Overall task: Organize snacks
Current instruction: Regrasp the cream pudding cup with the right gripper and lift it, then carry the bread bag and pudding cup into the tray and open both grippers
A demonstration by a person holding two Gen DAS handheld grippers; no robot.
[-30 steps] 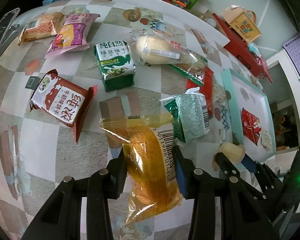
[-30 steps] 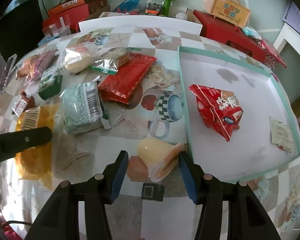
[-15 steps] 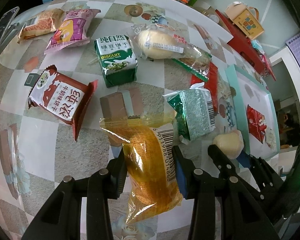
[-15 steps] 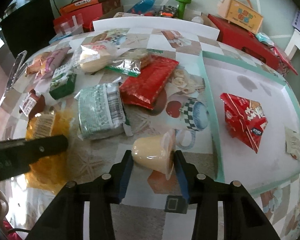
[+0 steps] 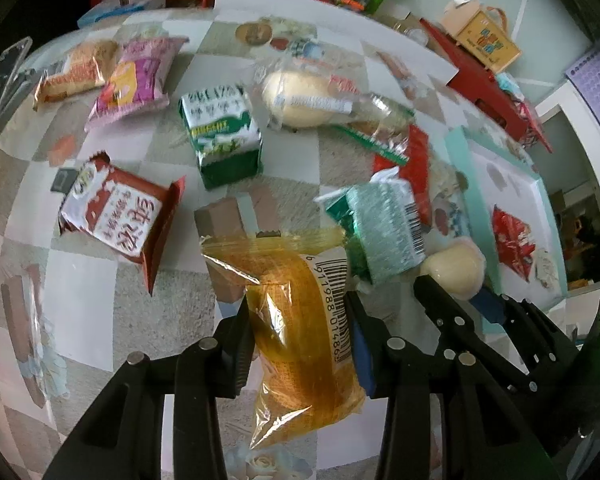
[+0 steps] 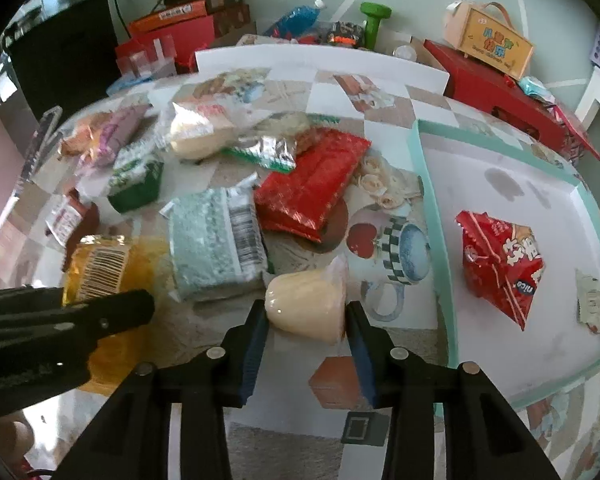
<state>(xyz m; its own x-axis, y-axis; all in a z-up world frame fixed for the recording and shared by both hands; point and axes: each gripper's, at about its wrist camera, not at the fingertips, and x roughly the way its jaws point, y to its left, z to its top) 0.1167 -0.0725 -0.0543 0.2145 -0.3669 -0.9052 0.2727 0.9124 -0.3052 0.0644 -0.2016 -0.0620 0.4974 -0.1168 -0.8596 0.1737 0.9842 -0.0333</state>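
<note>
A yellow clear-wrapped snack packet point(image 5: 296, 280) with a barcode sits between the pads of my left gripper point(image 5: 298, 308), which is shut on it; the same packet point(image 6: 100, 264) shows at the left of the right wrist view. My right gripper point(image 6: 306, 312) has its jaws closing on a pale yellow jelly cup point(image 6: 306, 300), both blue pads touching its sides. The cup point(image 5: 456, 272) hangs just left of the teal-rimmed white tray point(image 6: 432, 216). A red chip bag point(image 6: 500, 264) and a small pale packet point(image 6: 596, 304) lie in the tray.
Loose snacks cover the patterned tablecloth: a silver-green packet point(image 6: 212, 240), a red foil packet point(image 6: 312, 192), a green biscuit pack point(image 5: 220, 136), a brown-and-white packet point(image 5: 116, 212), a pink packet point(image 5: 136, 80) and a wrapped bun point(image 5: 300, 96). Red boxes point(image 6: 496, 88) stand behind the table.
My right gripper's jaws have drawn in around the jelly cup, and the cup now sits upright between the pads instead of lying on the cloth. The left gripper keeps its hold.
</note>
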